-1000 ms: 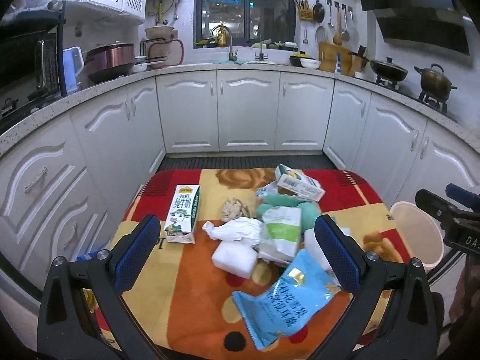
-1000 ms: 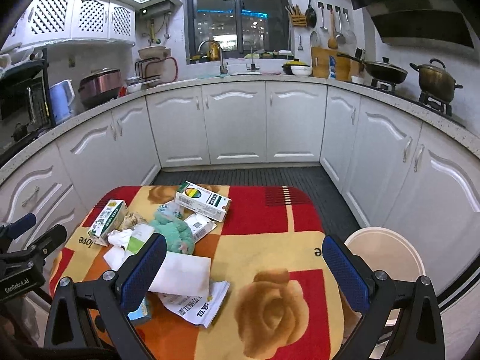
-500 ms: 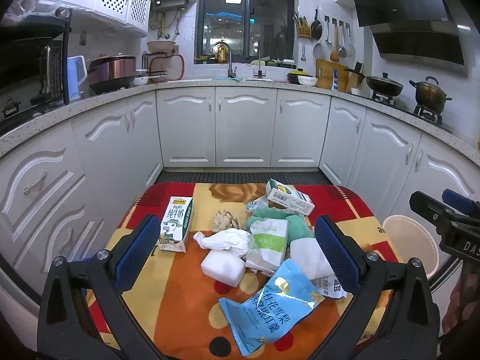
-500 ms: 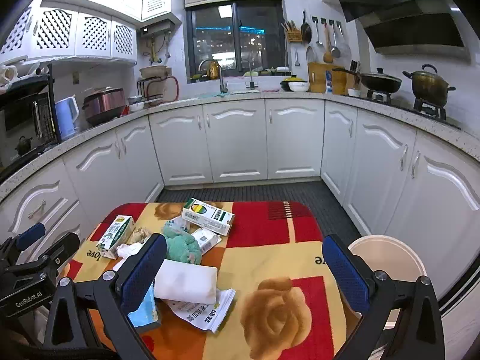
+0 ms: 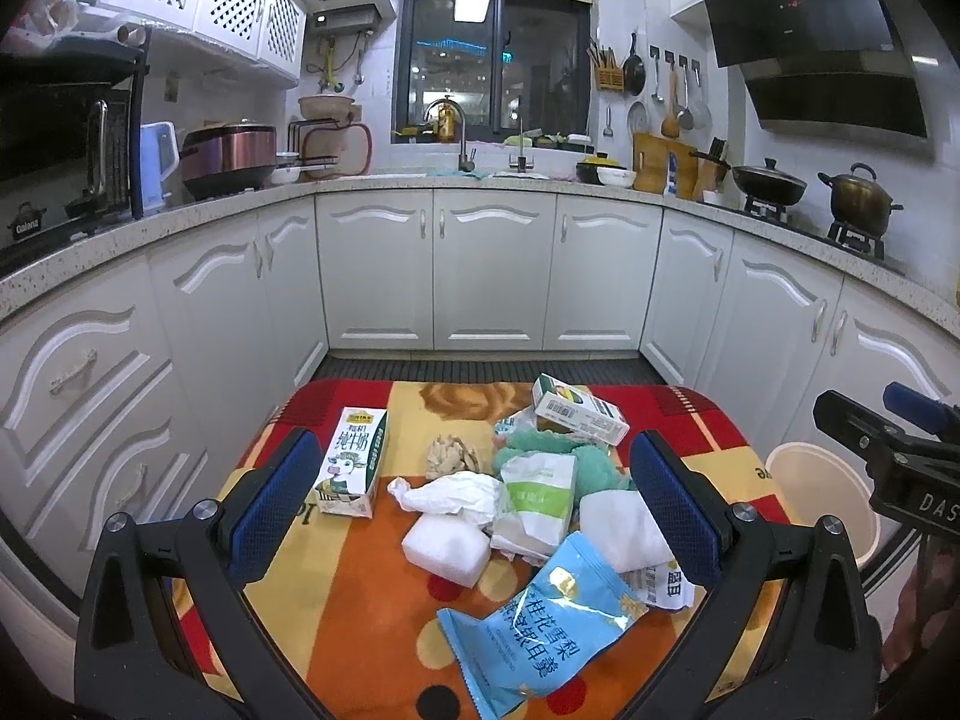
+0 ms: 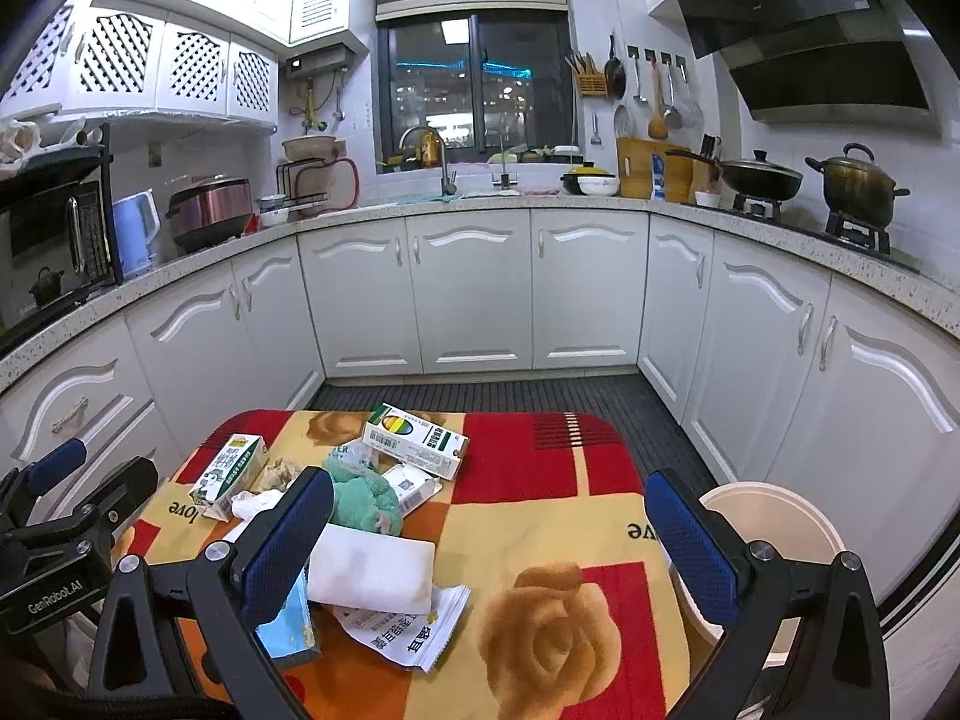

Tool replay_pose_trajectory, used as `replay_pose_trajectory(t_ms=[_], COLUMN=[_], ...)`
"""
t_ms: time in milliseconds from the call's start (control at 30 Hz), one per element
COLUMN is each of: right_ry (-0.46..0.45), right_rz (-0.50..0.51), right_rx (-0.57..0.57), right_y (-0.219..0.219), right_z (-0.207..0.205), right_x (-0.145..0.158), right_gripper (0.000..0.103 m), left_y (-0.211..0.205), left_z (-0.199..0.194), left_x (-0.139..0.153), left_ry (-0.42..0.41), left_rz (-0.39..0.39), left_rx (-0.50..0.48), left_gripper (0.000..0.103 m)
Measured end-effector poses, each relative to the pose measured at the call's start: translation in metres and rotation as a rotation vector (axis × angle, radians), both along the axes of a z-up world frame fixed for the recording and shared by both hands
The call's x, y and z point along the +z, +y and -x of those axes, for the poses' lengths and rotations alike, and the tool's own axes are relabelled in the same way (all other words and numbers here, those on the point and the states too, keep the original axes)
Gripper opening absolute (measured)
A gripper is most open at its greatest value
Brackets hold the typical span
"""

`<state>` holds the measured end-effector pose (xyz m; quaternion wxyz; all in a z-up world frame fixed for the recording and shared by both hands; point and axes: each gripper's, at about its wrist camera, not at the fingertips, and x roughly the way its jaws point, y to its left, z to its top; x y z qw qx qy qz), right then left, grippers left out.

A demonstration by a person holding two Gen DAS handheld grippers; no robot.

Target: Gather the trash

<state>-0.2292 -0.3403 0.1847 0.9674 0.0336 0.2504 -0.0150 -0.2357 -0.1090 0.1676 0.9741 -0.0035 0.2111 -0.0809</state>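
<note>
Both tongs, left and right, gape empty above the trash heap on the counter, bin just right of it, handy for drops.

Bright, cool indoor light, sharp focus throughout, strong fisheye bending with dark vignetted corners, night-dark window.

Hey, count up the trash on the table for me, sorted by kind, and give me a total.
Cartons and boxes: 2, the milk carton and the green-striped box
White foam blocks: 2
Plastic wrappers and pouches: 3
Crumpled tissue: 1
Teal cloth: 1
Printed paper: 1
Brown scrap: 1
Total: 11
</note>
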Motion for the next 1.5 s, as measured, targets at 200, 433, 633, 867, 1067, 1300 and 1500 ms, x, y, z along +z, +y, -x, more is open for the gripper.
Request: replay_pose_trajectory(t_ms=[200, 433, 633, 867, 1067, 1300, 1500], right_ry=[0.006, 0.003, 0.003, 0.003, 0.006, 0.002, 0.009], right_rz=[0.0, 0.005, 0.004, 0.009, 0.004, 0.004, 0.005], right_rx=[-0.005, -0.007, -0.007, -0.01, -0.007, -0.003, 0.002], right_y=[-0.0011, -0.0016, -0.0022, -0.0037, -0.0031, -0.0012, 0.0013], right_z=[-0.0019, -0.0028, -0.005, -0.0052, -0.0045, -0.003, -0.002], right_x=[-0.0002, 0.0002, -0.0008, -0.0026, -0.0039, -0.0043, -0.0042], right_gripper=[0.103, 0.103, 0.103, 0.103, 0.103, 0.103, 0.103], left_y=[-0.0024, -0.0033, -0.0024, -0.0024, -0.0004, 0.0016, 0.0048], left_z=[-0.0009, -0.0014, -0.001, -0.0016, -0.0013, -0.0017, -0.002], left_x=[0.0001, 0.001, 0.0019, 0.0015, 0.0007, -0.0011, -0.003], left_ry=[-0.003, -0.005, -0.013, -0.012, -0.01, -0.002, 0.006], left_rz=[-0.006, 0.004, 0.011, 0.011, 0.009, 0.011, 0.019], left_rx=[-0.006, -0.008, -0.008, -0.005, 0.001, 0.002, 0.001], left_gripper=[0.102, 0.102, 0.102, 0.102, 0.102, 0.102, 0.102])
